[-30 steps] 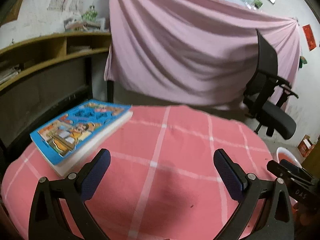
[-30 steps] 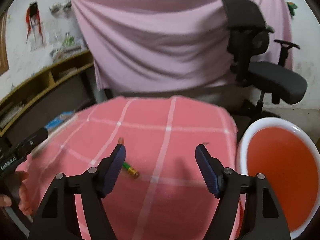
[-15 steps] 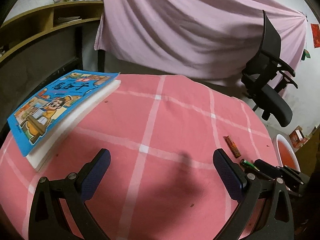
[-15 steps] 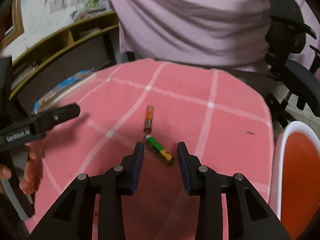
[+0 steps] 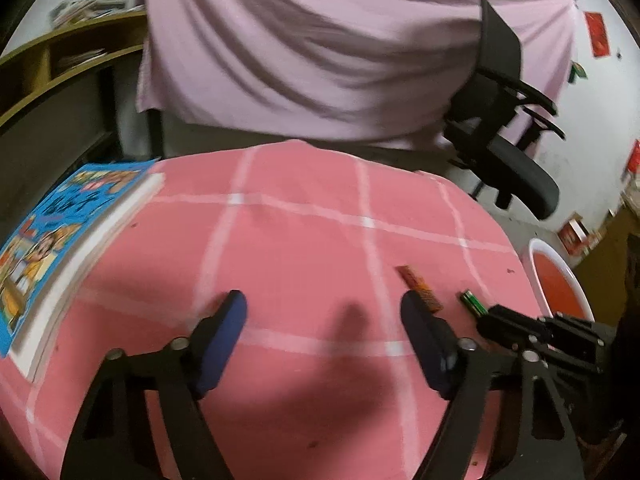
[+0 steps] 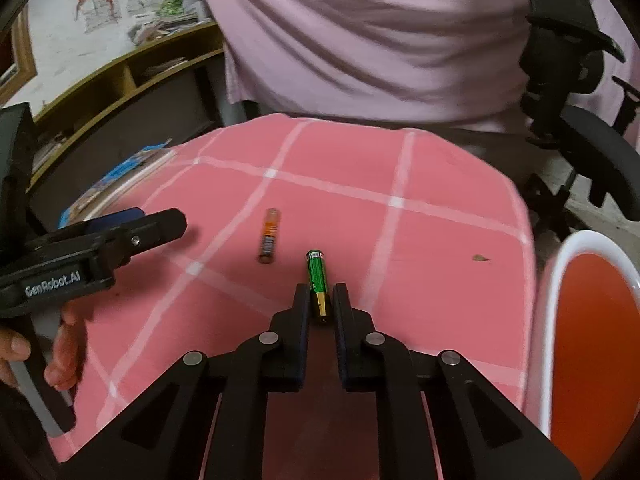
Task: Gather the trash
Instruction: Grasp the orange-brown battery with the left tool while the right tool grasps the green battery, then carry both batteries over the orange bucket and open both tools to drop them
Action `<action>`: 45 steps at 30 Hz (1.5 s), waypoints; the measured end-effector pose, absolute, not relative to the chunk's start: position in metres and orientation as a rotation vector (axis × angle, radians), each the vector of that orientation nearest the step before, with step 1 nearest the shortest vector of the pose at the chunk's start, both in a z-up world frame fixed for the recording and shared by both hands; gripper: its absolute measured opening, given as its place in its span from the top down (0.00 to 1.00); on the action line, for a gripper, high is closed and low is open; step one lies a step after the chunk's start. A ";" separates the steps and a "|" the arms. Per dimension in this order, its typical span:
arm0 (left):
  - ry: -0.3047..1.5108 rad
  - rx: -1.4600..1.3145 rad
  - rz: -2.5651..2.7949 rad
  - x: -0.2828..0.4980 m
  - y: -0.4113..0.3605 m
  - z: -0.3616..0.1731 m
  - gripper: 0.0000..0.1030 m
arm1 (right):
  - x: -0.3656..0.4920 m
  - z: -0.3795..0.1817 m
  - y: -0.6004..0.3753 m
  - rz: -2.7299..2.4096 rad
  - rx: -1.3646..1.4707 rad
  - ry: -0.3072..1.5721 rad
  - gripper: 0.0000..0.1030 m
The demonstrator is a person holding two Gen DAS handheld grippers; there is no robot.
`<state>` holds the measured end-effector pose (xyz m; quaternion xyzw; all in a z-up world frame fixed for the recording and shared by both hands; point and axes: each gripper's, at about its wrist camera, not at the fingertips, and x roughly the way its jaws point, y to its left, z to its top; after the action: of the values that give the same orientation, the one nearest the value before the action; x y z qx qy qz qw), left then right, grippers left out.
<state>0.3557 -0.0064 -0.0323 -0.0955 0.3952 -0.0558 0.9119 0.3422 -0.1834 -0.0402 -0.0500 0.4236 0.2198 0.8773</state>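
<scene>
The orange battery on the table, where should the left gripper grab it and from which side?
Grip the orange battery across its round middle, coming from above with the jaws straddling its long axis. It lies flat on the tablecloth, apart from the green battery, so both sides are free. The left gripper is open beside it.

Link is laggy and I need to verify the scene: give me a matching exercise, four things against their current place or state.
Things:
1. green battery
2. orange battery
3. book
4. left gripper

States:
A. open, hovering over the cloth
B. lying free on the pink cloth
C. between the right gripper's closed fingers
D. at the table's left edge

Pairs: 1-C, 2-B, 3-D, 4-A
</scene>
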 end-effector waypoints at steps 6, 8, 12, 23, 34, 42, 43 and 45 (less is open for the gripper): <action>0.853 -0.278 -0.229 0.372 -0.022 -0.038 0.54 | 0.350 -0.041 -0.203 0.423 -0.040 0.893 0.91; 0.870 -0.272 -0.237 0.378 -0.028 -0.039 0.61 | 0.352 -0.041 -0.205 0.420 -0.031 0.900 0.91; 0.887 -0.272 -0.262 0.389 -0.039 -0.037 0.65 | 0.353 -0.042 -0.205 0.415 -0.035 0.906 0.92; 0.940 -0.136 -0.269 0.407 -0.071 -0.045 0.89 | 0.354 -0.044 -0.199 0.401 -0.066 0.916 0.91; 0.869 -0.184 -0.311 0.388 -0.067 -0.043 0.94 | 0.359 -0.044 -0.198 0.408 -0.063 0.903 0.92; 0.634 -0.220 -0.368 0.357 -0.060 -0.017 0.94 | 0.325 -0.019 -0.196 0.429 -0.080 0.683 0.92; 0.596 -0.227 -0.376 0.351 -0.057 -0.013 0.94 | 0.316 -0.013 -0.197 0.433 -0.083 0.626 0.92; 0.517 -0.211 -0.371 0.340 -0.058 -0.005 0.94 | 0.307 -0.007 -0.198 0.429 -0.088 0.559 0.92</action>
<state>0.3397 -0.0576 -0.0053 -0.1035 0.2536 -0.1819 0.9444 0.3067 -0.1983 -0.0072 -0.0429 0.2735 0.2099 0.9377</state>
